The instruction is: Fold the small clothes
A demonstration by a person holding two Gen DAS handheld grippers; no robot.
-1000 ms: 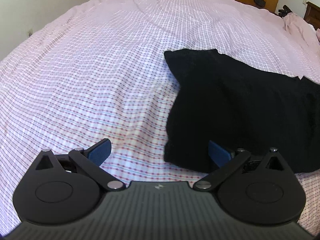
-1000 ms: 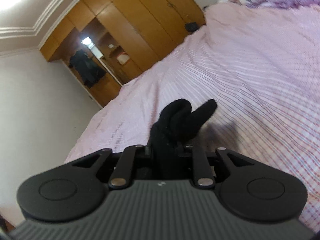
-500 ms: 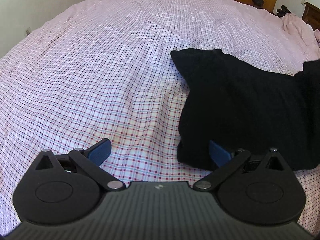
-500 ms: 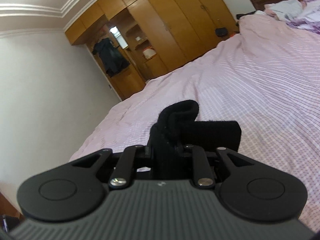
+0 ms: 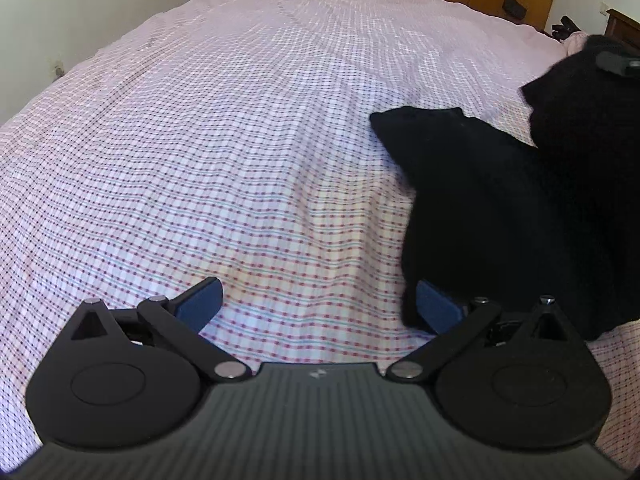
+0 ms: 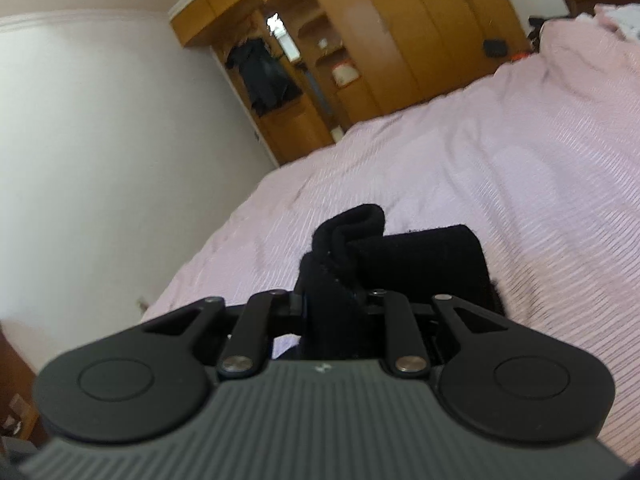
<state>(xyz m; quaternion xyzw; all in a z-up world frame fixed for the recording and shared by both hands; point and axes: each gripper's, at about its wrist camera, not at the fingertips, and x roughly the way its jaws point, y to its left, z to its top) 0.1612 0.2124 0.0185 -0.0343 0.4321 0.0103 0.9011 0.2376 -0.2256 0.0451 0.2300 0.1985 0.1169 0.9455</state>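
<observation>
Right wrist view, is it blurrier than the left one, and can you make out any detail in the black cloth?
Right wrist view: motion-smeared bedspread and wardrobe. Left wrist view: crisp checks, edges bowed by fisheye. The black garment reads as a flat dark mass in both.

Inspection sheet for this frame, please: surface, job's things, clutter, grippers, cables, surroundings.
Surface: bed with pink checked sheet, lightly wrinkled.
Job's things: black garment, one end lying on the sheet, the other lifted off it.
Clutter: crumpled fabric at the far corner.
Grippers: left gripper jaws wide open, one finger at the garment's near edge; right gripper shut on the garment.
Cables: nothing seen.
Surroundings: wooden wardrobe, white wall.
</observation>
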